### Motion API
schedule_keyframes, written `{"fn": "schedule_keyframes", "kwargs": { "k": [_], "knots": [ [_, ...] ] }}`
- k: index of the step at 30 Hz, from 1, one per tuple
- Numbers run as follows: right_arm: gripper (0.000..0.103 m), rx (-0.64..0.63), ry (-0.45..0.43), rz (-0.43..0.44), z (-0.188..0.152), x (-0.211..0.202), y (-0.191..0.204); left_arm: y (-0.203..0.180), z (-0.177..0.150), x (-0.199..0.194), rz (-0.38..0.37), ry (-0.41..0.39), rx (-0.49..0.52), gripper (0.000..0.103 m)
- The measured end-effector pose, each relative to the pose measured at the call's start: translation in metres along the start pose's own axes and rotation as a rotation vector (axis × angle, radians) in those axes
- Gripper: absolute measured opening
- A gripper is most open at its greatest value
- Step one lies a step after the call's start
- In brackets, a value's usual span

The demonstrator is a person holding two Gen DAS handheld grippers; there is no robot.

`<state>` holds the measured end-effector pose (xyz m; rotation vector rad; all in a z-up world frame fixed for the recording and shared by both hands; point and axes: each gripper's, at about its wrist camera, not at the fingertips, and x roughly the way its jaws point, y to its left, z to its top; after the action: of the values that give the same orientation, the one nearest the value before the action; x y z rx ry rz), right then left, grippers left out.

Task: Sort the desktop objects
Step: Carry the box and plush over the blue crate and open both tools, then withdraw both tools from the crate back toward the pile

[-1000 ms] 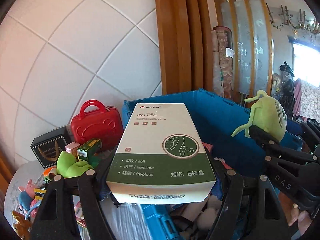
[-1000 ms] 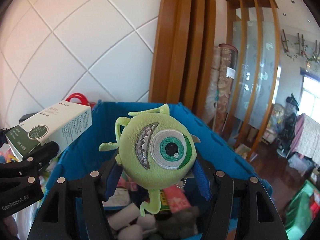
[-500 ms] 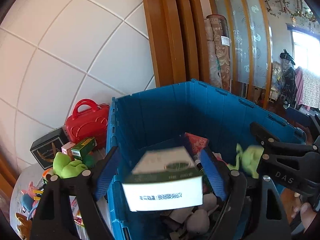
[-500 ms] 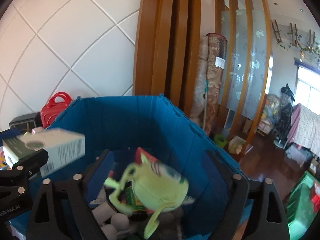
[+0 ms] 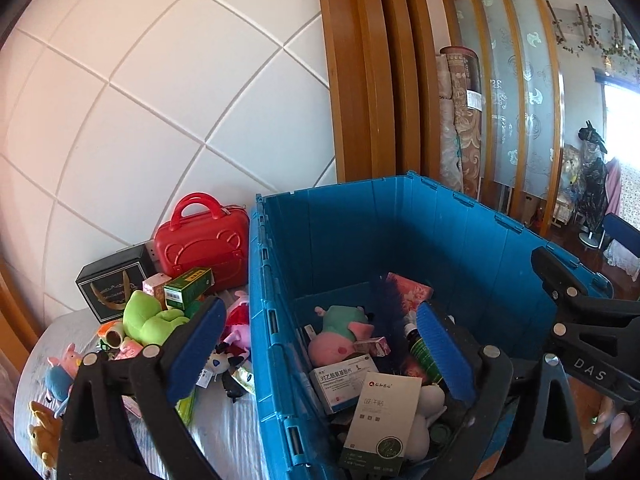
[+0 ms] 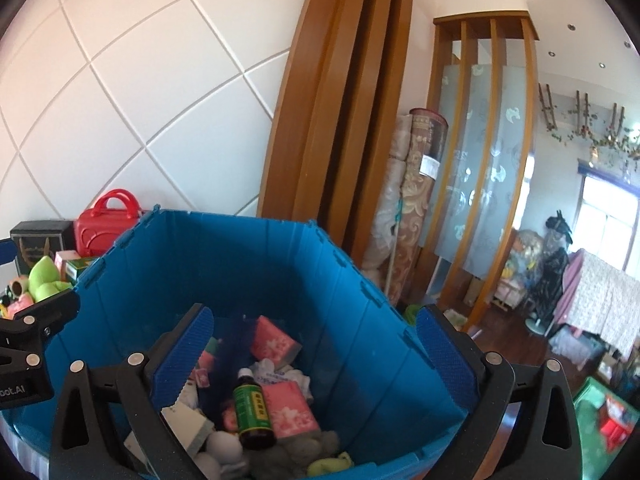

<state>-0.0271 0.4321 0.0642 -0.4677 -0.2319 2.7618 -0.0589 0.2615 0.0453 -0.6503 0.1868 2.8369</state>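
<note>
The white and green box (image 5: pixel 380 424) lies tilted on the heap inside the blue crate (image 5: pixel 460 240), its printed face up and its green end nearest the camera, leaning against a white and blue medicine box (image 5: pixel 340 380). Of the green one-eyed plush (image 6: pixel 330 464) only a sliver shows (at the near edge of the pile), low among grey and white soft toys beside a dark green-labelled bottle (image 6: pixel 252 408).

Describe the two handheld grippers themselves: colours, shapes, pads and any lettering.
Both are black plastic two-finger tools. The left gripper and right gripper each have angular, triangular-cutout finger arms studded with silver bolt heads, ending in ribbed blue pads. Seen from the left wrist view, the right gripper's side bears white letters "DAS". From the right wrist view, the left one's lettering ends in "oot.AI".
</note>
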Motion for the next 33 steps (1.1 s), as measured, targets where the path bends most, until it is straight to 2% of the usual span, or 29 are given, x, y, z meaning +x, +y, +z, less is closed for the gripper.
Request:
{"fn": "schedule_keyframes", "kwargs": {
  "k": [10, 18, 25, 29, 33],
  "knots": [
    [0.103, -0.012, -0.009, 0.072, 0.005, -0.008, 0.028, 0.044, -0.014, -0.025, 0.093, -0.014, -0.06, 0.097],
    [0.103, -0.069, -0.028, 0.167, 0.017, -0.02, 0.086, 0.12, -0.034, -0.038, 0.16, -0.004, -0.166, 0.097],
    [0.103, -0.098, -0.055, 0.249, 0.033, -0.048, 0.153, 0.219, -0.059, -0.047, 0.203, 0.007, -0.261, 0.097],
    [0.103, -0.097, -0.062, 0.295, 0.039, -0.062, 0.207, 0.299, -0.092, -0.04, 0.263, 0.078, -0.318, 0.097],
    [0.103, -0.103, 0.002, 0.335, 0.037, -0.062, 0.269, 0.371, -0.128, -0.035, 0.314, 0.157, -0.342, 0.097]
  ]
}}
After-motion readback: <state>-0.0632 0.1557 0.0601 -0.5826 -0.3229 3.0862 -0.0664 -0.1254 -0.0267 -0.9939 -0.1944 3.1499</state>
